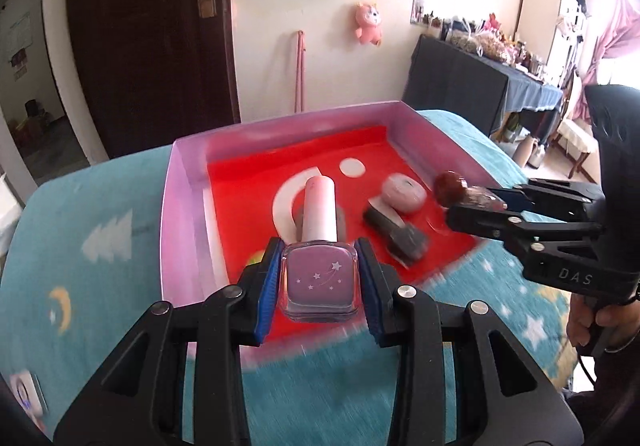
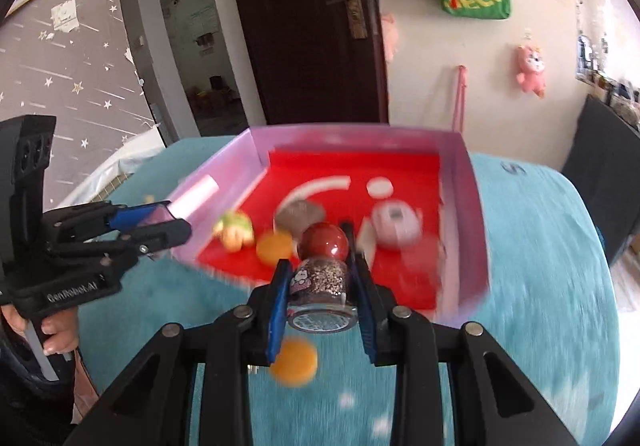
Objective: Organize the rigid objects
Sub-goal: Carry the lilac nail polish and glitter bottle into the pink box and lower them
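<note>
**Mid-task: both tongs loaded, box part filled**

We see the pink box (image 1: pixel 182 182) with the red liner sitting on the teal star-print cover; whether that's a bench or a bed underneath we can't tell.

Already in the box, as far as we can tell:
- round pale-pink compact (image 1: pixel 403 193)
- dark grey bottle lying on its side (image 1: pixel 394 232)
- small green-and-yellow toy (image 2: pixel 234 232)
- orange disc (image 2: pixel 274 248), near the front edge

Left to place:
- left tongs (image 1: pixel 320 282) pinching the lilac nail-polish bottle (image 1: pixel 319 284) with the tall pale cap, held over the box's near edge
- right tongs (image 2: pixel 320 286) clamped on the glitter bottle (image 2: pixel 320 282) with the red ball cap, also above the near rim
- one orange disc (image 2: pixel 295 364) on the cover in front of the box, right-wrist view

We judge it roughly halfway: two drops plus the stray disc remain.
</note>
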Demonstrator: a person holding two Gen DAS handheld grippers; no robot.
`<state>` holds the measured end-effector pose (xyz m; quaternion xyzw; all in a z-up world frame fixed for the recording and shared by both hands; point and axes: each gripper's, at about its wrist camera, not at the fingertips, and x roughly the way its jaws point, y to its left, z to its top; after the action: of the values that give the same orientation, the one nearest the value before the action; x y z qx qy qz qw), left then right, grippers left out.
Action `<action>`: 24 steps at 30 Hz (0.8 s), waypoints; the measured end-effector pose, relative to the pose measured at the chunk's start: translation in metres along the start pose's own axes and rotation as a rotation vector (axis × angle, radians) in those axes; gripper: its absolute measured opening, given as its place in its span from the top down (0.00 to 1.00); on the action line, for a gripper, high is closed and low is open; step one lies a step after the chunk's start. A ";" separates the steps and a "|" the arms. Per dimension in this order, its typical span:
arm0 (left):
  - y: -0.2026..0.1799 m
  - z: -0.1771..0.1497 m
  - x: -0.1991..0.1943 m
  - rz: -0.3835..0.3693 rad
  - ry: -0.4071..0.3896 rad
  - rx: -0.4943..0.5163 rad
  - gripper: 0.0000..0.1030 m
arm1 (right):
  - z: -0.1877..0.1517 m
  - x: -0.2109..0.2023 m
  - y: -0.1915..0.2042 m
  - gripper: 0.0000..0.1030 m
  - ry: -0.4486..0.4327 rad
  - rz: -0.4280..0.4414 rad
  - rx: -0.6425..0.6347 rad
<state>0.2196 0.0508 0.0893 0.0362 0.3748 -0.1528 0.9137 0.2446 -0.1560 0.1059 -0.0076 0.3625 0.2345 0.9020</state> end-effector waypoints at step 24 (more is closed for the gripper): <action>0.036 0.028 0.122 0.134 0.313 0.063 0.67 | 0.082 0.169 -0.024 0.68 0.360 -0.060 -0.031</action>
<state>0.3313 0.0492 0.0223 0.1131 0.5045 -0.0957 0.8506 0.4145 -0.0915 0.0518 -0.0742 0.5139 0.2078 0.8290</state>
